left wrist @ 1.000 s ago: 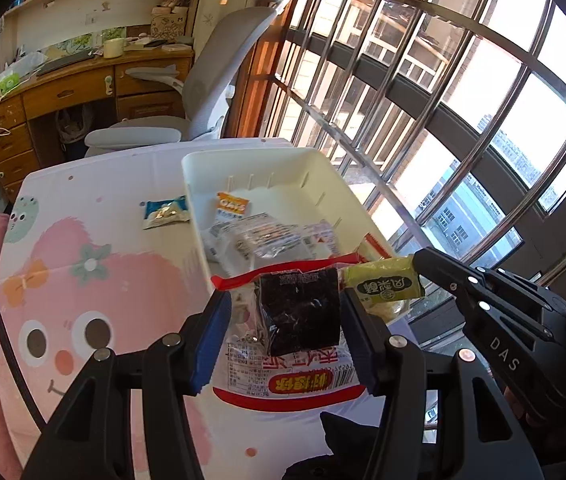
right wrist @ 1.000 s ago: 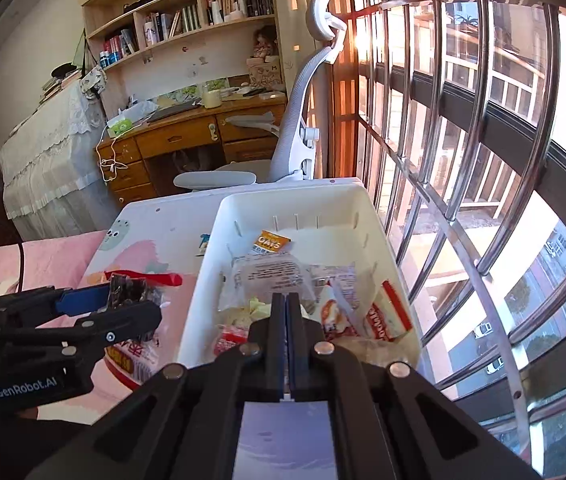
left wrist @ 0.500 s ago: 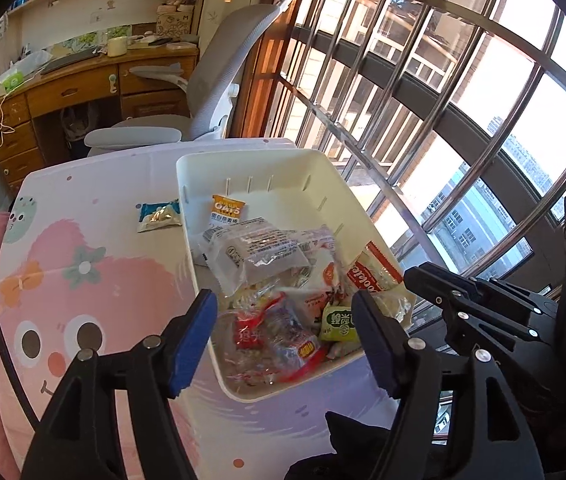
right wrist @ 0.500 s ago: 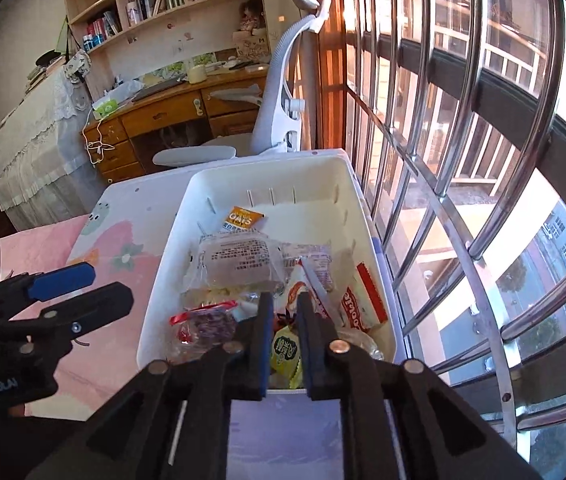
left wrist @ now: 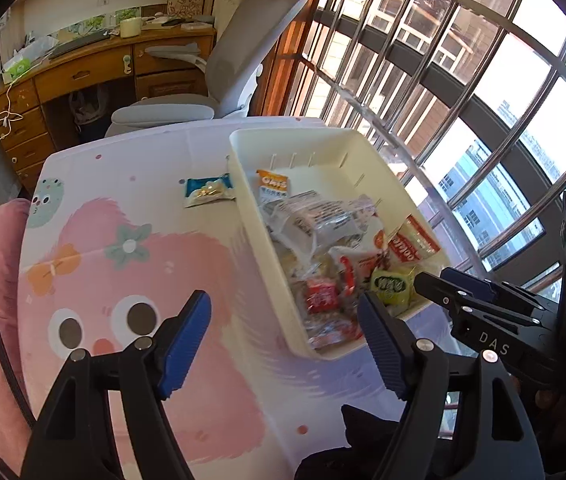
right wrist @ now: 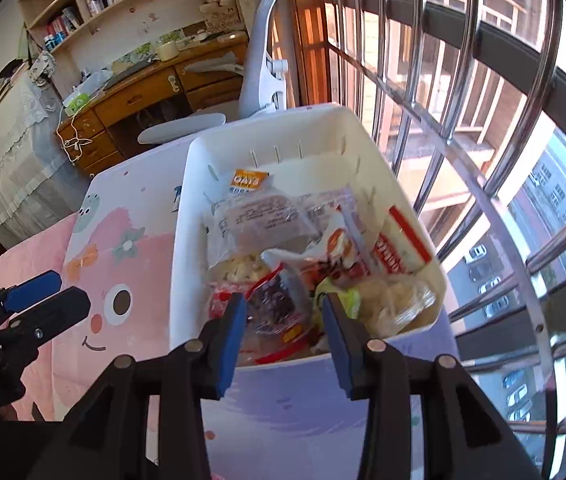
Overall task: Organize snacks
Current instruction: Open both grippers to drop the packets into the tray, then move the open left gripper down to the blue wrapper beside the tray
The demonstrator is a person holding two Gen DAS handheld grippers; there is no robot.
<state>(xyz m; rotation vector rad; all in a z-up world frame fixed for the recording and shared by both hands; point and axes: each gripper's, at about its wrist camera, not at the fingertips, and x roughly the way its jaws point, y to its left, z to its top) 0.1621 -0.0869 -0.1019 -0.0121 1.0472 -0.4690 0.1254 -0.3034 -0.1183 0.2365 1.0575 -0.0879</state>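
A white bin [left wrist: 367, 152] [right wrist: 187, 216] on the pink cartoon table mat holds several snack packets, among them a red-and-clear dark snack bag [right wrist: 279, 300], a green packet [left wrist: 391, 284] and an orange oats packet [left wrist: 273, 184]. One blue-and-white snack packet [left wrist: 207, 191] lies on the mat left of the bin. My left gripper [left wrist: 283, 320] is open and empty above the mat by the bin's near left corner. My right gripper [right wrist: 285, 320] is open and empty just before the bin's near rim; it also shows in the left wrist view [left wrist: 479, 304].
The table mat [left wrist: 131, 264] has a pink cushion at its left edge. A grey office chair [left wrist: 219, 80] and a wooden desk [left wrist: 83, 68] stand beyond the table. A barred window [left wrist: 463, 80] runs along the right side.
My left gripper opened and dropped the red-and-clear snack bag into the bin, then drew back left. My right gripper went from shut to open and released the green packet into the bin.
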